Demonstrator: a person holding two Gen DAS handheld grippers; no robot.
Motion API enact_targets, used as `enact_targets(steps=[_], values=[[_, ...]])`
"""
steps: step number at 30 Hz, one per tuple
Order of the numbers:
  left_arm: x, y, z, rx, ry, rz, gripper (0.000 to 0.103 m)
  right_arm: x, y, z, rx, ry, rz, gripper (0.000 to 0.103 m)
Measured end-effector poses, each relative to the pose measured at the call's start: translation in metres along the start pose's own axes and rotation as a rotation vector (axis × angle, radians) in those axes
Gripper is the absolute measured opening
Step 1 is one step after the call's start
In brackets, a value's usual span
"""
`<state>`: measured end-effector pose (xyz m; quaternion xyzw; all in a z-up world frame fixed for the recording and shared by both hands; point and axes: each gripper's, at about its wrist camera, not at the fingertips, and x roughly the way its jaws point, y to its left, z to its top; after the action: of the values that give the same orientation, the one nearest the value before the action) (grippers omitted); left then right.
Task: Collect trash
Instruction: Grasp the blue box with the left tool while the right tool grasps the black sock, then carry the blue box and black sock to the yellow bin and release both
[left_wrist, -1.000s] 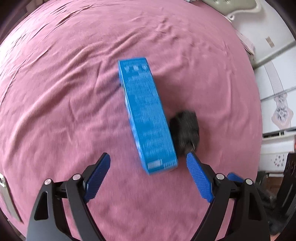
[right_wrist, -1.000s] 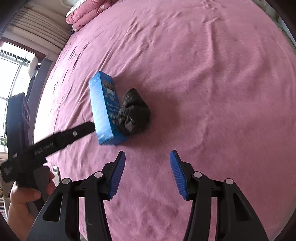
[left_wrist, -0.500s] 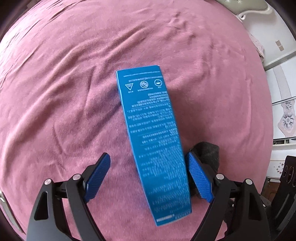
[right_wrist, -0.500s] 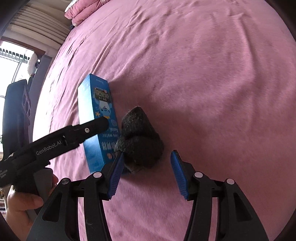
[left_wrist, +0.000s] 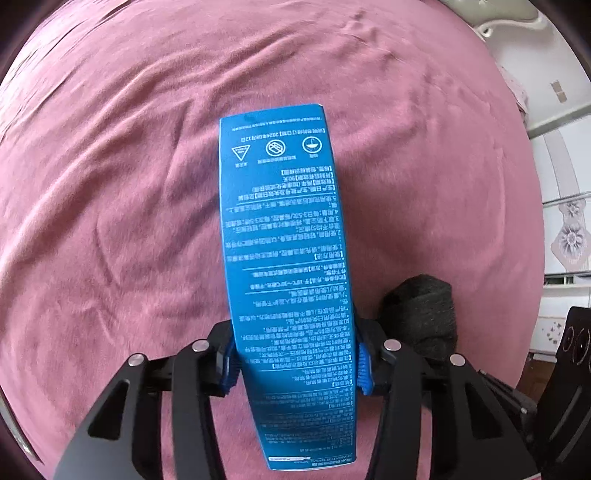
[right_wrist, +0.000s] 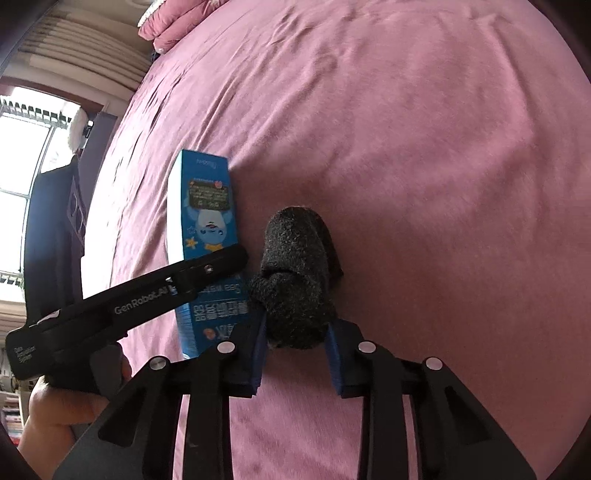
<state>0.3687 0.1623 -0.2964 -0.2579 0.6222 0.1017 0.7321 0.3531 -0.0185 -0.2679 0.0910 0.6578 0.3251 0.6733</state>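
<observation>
A: where did the blue carton (left_wrist: 284, 280) sit relative to the left gripper (left_wrist: 297, 363)?
B: straight ahead, between its fingers. long axis ran away from the camera along the fingers' line, so the pads bore on the two narrow long sides near the close end. carton lay flat on the pink bedspread (left_wrist: 110, 206)
A: state of the jaws?
B: had just been closing, carton between them. both blue pads (left_wrist: 364, 371) looked pressed against the sides, so I read it as gripped, not yet lifted
A: right side?
B: right gripper (right_wrist: 295, 350) sat on the dark rolled sock (right_wrist: 295, 284), which lay just beside the carton on its right, touching or nearly. roll's long axis also ran away from the camera. those jaws had just been closing too, near end of the roll between the pads; they seemed to touch the fabric. soft thing, so can't say how firm the hold was
A: which hand was nearer to what?
B: each had its own item, no crossover. left tool crossed the right view low on the left, lying over the carton face
A: pose?
B: left pointed steeply down, nearly over the carton. right tilted down but shallower, coming in from the near side
A: risk for the lift?
B: my guess: carton held near one end, far end could droop
</observation>
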Motion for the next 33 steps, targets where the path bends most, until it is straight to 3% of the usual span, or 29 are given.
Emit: enact_targets(steps=[5, 12, 19, 27, 33], values=[[-0.006, -0.006, -0.040, 0.066, 0.018, 0.013, 0.048, -0.021, -0.013, -0.029, 0.025, -0.004, -0.018, 0.027], [-0.015, -0.023, -0.119, 0.165, 0.062, 0.011, 0.047, -0.053, -0.021, -0.087, 0.014, -0.008, -0.071, 0.027], [-0.032, -0.048, -0.191, 0.274, 0.083, 0.016, 0.048, -0.094, -0.041, -0.163, 0.137, -0.025, -0.066, 0.027], [-0.055, -0.080, -0.267, 0.395, 0.134, -0.030, 0.048, -0.143, -0.046, -0.244, 0.249, -0.096, -0.089, 0.027], [-0.074, -0.113, -0.330, 0.539, 0.144, -0.057, 0.048, -0.187, -0.065, -0.300, 0.337, -0.182, -0.104, 0.027]])
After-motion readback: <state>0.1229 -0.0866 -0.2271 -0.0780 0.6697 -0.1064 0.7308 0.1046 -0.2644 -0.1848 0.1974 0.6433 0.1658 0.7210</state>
